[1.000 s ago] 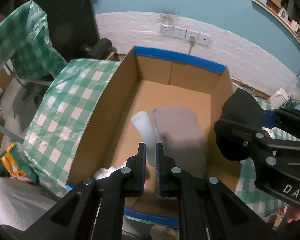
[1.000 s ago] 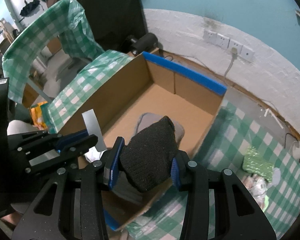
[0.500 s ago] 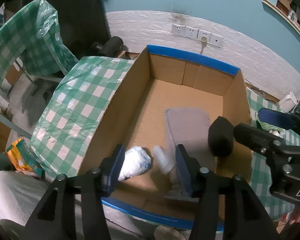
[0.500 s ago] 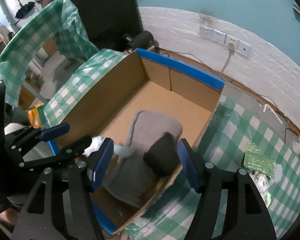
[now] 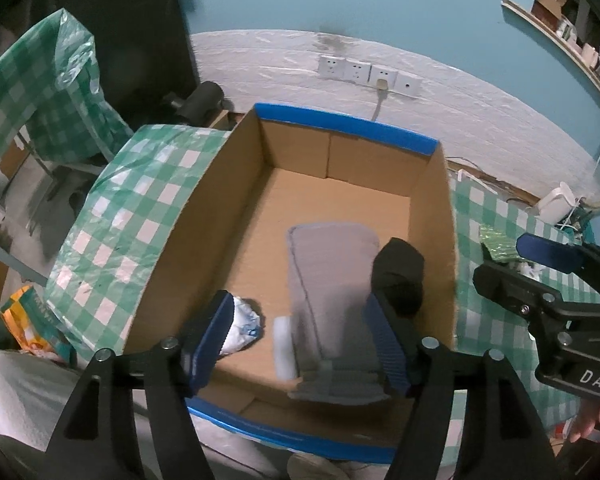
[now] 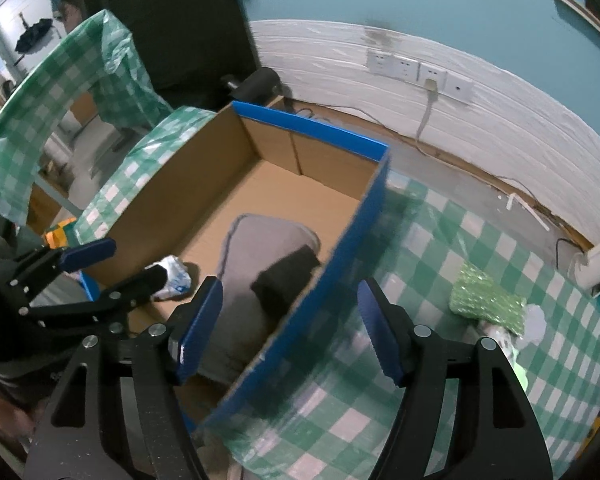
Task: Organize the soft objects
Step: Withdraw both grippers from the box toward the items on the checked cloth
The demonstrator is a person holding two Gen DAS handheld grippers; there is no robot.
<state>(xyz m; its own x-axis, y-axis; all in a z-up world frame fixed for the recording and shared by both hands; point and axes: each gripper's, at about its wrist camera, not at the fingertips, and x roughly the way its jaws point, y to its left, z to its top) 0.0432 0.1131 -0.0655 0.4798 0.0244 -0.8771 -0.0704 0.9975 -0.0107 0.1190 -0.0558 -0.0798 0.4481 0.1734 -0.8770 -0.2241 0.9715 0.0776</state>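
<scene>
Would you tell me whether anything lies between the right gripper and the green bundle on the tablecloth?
Nothing visible does: only checked tablecloth separates the right gripper, jaws opening and gripping nothing, from the green bundle.

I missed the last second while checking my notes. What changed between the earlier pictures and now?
Both tools let go. The left tool, jaws opening, dropped the white roll into the cardboard box; the right tool, jaws opening, released the black knit piece, now lying on the grey cloth inside. The box, grey cloth and checked tablecloth stayed put.
</scene>
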